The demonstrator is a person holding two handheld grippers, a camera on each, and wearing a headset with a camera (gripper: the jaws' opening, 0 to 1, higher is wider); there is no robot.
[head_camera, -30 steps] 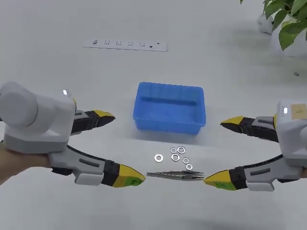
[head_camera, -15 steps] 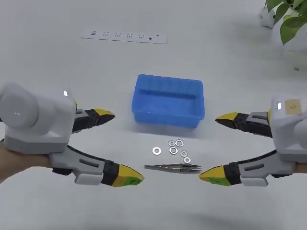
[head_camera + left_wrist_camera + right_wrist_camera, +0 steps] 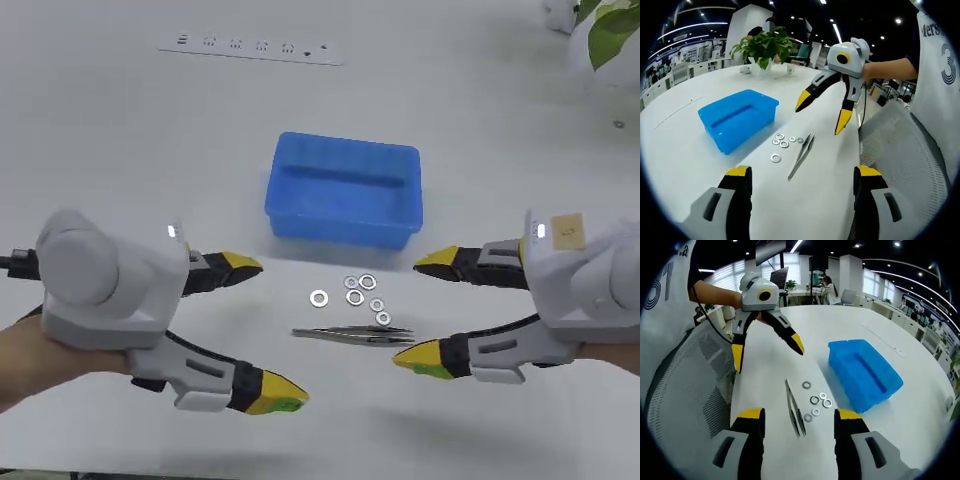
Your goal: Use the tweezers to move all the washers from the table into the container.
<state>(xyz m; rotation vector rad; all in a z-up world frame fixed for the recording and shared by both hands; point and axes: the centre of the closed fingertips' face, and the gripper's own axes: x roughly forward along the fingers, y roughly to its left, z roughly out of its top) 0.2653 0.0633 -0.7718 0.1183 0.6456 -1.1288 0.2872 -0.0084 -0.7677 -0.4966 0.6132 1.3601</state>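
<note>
Tweezers point(image 3: 350, 334) lay on a white table point(image 3: 100, 150) between two empty grippers.
Head view: left gripper point(image 3: 270, 330) at lower left and right gripper point(image 3: 410, 311) at lower right, both spread wide; washers point(image 3: 355, 293) just above the centred tweezers, container point(image 3: 343, 190) higher. Left gripper view: washers left of tweezers, container upper left. Right gripper view: container at right.

We see a smooth, matt white worktop point(image 3: 120, 150). Container point(image 3: 340, 225) looks like blue plastic, slightly glossy. Washers point(image 3: 355, 297) are bright shiny metal, tweezers point(image 3: 352, 335) duller grey metal. Left gripper point(image 3: 275, 332) and right gripper point(image 3: 410, 312) have smooth white plastic shells, jaws black with yellow tips.
</note>
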